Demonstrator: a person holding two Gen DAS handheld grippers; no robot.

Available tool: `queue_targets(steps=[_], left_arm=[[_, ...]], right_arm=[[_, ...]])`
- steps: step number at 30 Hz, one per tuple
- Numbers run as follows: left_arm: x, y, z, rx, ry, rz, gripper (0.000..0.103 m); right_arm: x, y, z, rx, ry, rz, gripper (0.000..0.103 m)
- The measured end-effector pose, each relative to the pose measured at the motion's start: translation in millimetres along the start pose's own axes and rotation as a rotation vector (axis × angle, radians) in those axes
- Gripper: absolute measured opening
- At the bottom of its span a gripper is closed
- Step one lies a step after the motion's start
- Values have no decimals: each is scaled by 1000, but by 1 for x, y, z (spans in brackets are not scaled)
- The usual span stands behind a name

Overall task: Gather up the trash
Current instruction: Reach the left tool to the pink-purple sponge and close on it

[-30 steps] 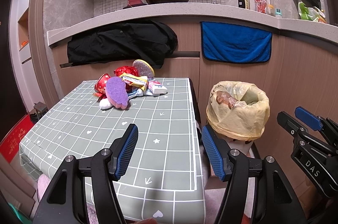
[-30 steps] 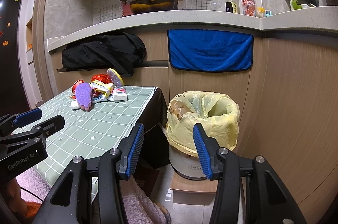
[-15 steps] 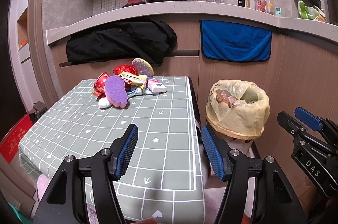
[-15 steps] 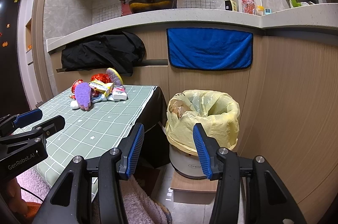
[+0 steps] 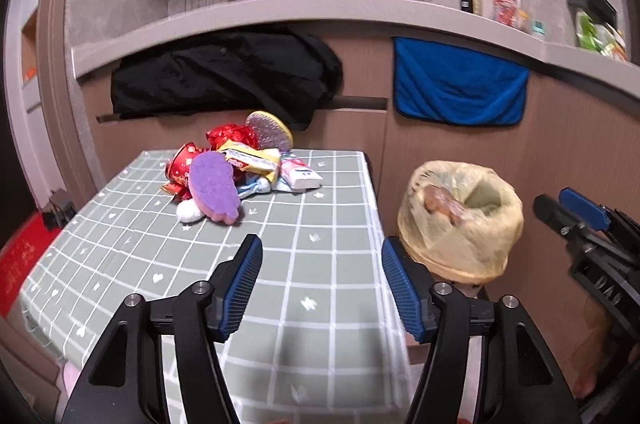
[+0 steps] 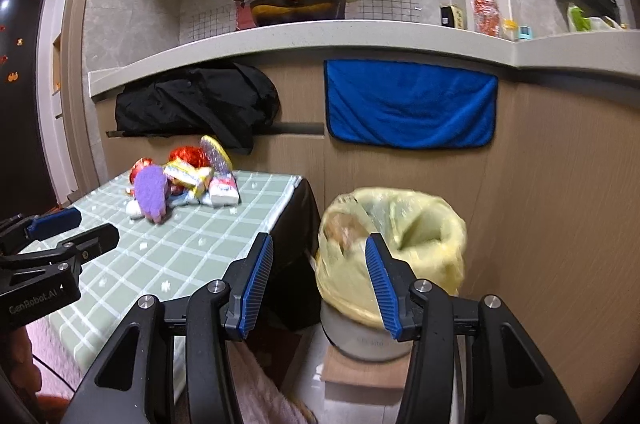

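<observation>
A heap of trash lies at the far end of the green checked table (image 5: 320, 224): a purple sponge (image 5: 214, 190), red foil wrappers (image 5: 230, 136), a yellow packet (image 5: 256, 160), a white-and-pink tube (image 5: 300, 178) and a glittery oval pad (image 5: 268, 130). My left gripper (image 5: 320, 256) hovers over the table's near half, short of the heap; its jaws are closing a little with nothing between them. My right gripper (image 6: 318, 248) stands open and holds nothing, in front of the bin lined with a yellow bag (image 6: 392, 244). The heap (image 6: 180, 180) lies to its left.
The bin (image 5: 460, 224) stands on the floor just right of the table, on a low wooden board (image 6: 360, 372). Behind are a wooden counter front with a black jacket (image 5: 224, 80) and a blue towel (image 5: 456, 92). A pinkish rug (image 6: 256, 392) lies below.
Both grippers have moved forward: the heap and the bin look nearer and larger. The left gripper's pads stand slightly closer together than before.
</observation>
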State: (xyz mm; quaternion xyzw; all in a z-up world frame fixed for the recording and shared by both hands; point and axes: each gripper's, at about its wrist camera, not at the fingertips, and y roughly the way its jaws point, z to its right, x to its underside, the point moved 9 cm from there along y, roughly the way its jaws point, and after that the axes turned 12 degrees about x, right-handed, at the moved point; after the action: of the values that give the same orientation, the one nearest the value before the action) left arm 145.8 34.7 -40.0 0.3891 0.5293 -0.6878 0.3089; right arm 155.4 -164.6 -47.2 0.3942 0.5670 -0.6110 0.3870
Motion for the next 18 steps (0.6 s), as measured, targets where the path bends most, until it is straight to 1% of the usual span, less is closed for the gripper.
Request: queue_targets(steps=[2,4,5,6,9,11,14,16,17,18], left_arm=[[-13,12,-29,-15,-29,10,57],[-23,22,-57,-46,-51,27,57],[-30,30,-77,-59,-74,30,57],[-33,38,-91,-59,-95,25,56],[-41,63,-141,-30,-210,13,55],[-42,84,-168,-7,-264,-9,55],[-40,111,-193,18,-311,-54,55],[-37,129,-204,71,-365,-87,54],[-37,138,-210,112,-398,-96,54],[-37,143,-213,131,-412,-100,54]], right_arm=[[-21,18,-6,-31,25,1,46],[-34,33,-12,-53,40,7,46],[-42,41,-18,-70,44,11,46],[-48,49,-22,-83,46,12,46],[-69,77,-47,-132,44,11,46],[-77,95,-62,-157,34,0,46],[-81,121,-79,-176,7,-30,46],[-77,138,-95,-199,-19,-65,46],[-74,145,-100,-216,-27,-83,46],[-72,152,-104,-229,-34,-100,46]])
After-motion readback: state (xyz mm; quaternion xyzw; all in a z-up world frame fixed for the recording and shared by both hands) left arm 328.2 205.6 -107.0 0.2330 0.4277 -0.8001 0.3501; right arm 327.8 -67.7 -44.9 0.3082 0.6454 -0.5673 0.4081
